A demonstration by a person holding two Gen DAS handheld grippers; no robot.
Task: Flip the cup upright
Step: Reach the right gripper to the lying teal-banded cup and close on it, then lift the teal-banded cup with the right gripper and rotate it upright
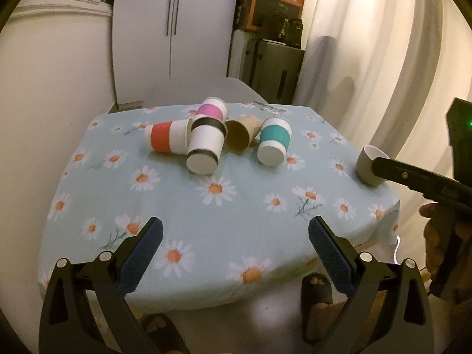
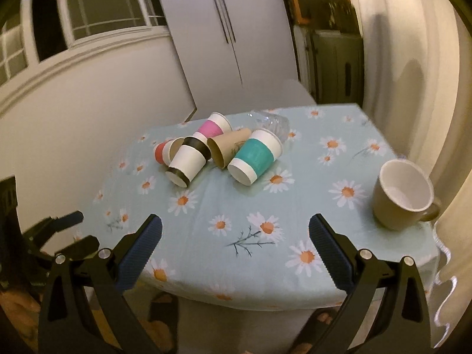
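Observation:
A taupe ceramic mug (image 2: 401,197) with a white inside stands upright near the table's right edge; it also shows in the left wrist view (image 1: 368,166), partly behind a finger of the right gripper. My right gripper (image 2: 236,236) is open and empty, back over the near edge, to the left of the mug. My left gripper (image 1: 236,236) is open and empty over the table's near edge. Several paper cups lie tipped in a heap at the table's middle: red (image 1: 166,140), black-banded white (image 1: 205,150), pink (image 1: 212,110), brown (image 1: 240,135), teal (image 1: 274,141).
The table (image 1: 206,212) wears a light blue daisy cloth. A clear plastic bottle (image 2: 271,122) lies behind the cups. A white curtain (image 1: 368,59) hangs at the right, a white fridge (image 1: 174,29) stands behind. Sandalled feet (image 1: 317,301) show below the near edge.

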